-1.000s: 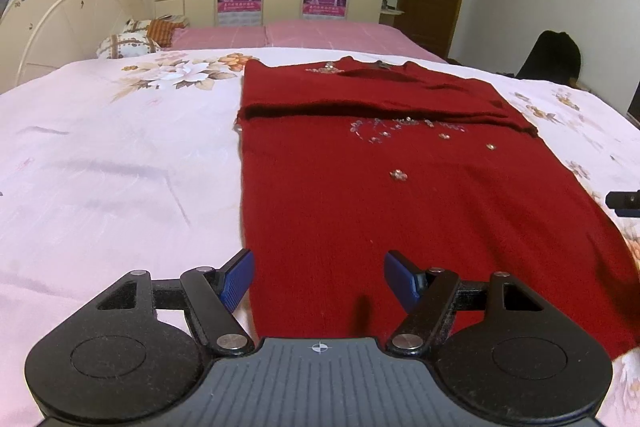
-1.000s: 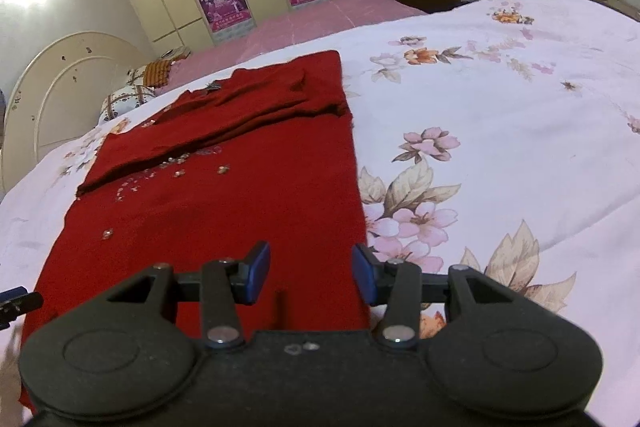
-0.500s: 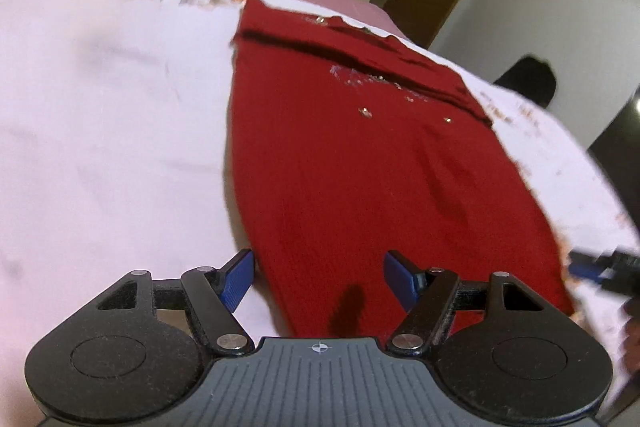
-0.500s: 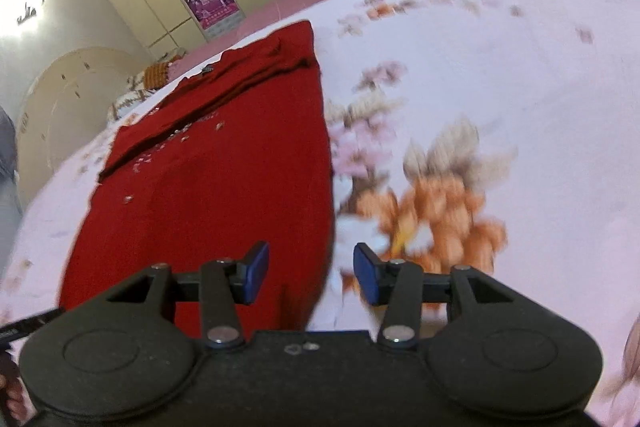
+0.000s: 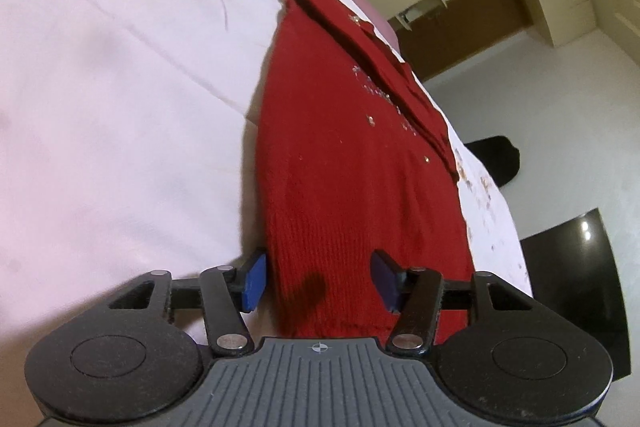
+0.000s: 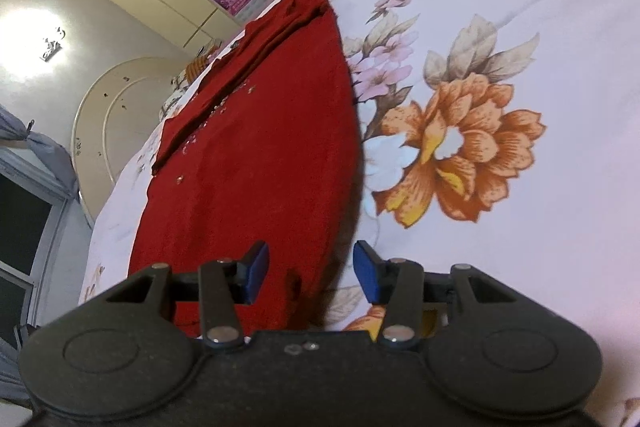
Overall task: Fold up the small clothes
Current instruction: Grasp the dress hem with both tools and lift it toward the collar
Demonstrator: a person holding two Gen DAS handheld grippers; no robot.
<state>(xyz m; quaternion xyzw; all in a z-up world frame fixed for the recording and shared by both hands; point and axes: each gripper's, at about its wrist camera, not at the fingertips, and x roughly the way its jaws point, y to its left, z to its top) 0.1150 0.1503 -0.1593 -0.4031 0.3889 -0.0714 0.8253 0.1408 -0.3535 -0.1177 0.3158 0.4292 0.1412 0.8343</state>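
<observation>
The left gripper (image 5: 320, 281) stood wide over the near left corner of the red knit sweater (image 5: 352, 155), holding nothing. The sweater lay flat on the floral bedsheet (image 6: 500, 47), sleeves folded across its far end. The right gripper (image 6: 310, 275), also wide and unloaded, straddled the near right edge.

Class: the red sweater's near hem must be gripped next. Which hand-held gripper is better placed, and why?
Left. The left hand-held gripper has hem cloth of the red sweater filling the gap between its open jaws. The right hand-held gripper straddles only the sweater's edge, with bedsheet in half its gap.
</observation>
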